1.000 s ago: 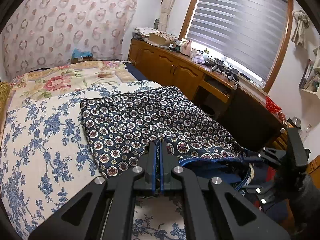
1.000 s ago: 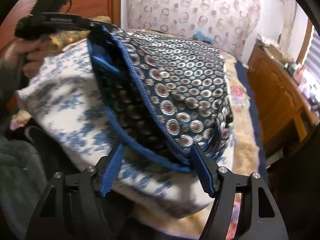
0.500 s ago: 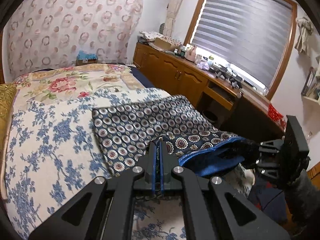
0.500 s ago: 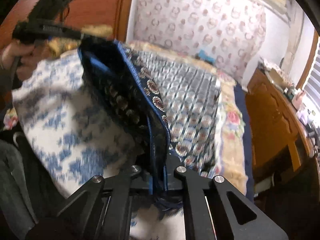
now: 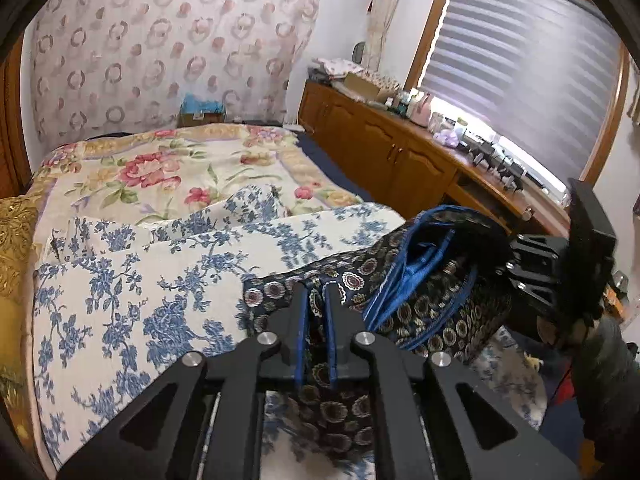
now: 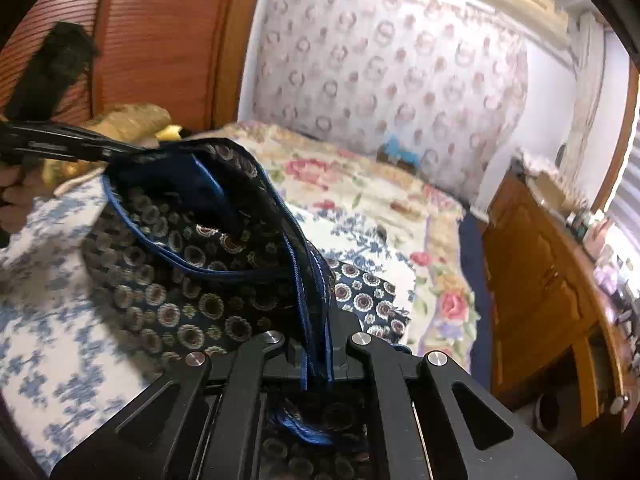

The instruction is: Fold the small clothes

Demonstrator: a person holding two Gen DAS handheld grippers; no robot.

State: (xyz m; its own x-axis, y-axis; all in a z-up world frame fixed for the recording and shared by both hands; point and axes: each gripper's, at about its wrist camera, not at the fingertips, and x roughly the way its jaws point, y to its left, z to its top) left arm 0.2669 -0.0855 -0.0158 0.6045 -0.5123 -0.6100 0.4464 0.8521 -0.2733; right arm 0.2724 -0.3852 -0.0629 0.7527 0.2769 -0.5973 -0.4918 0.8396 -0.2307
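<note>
- Holding the patterned garment (image 5: 420, 304) by two points of its blue-trimmed edge, one per gripper, so the cloth hangs between them and can be carried as a fold.
- Left gripper (image 5: 316, 304): fingers narrow, pinched on the garment's near edge; the jaws have just opened a hair, cloth still between them.
- Right gripper (image 6: 316, 320): fingers all but shut, clamped on the blue hem, which bunches through the jaws; they have just closed on it.
- Garment position: lifted off the near right part of the blue-flowered sheet (image 5: 132, 312); one corner trails on the bedding in the right wrist view.
- Judgement: early fold. Matched corner grips keep the edge taut; uneven tension could skew the crease.
- Floral quilt (image 5: 180, 168) farther back, untouched.
</note>
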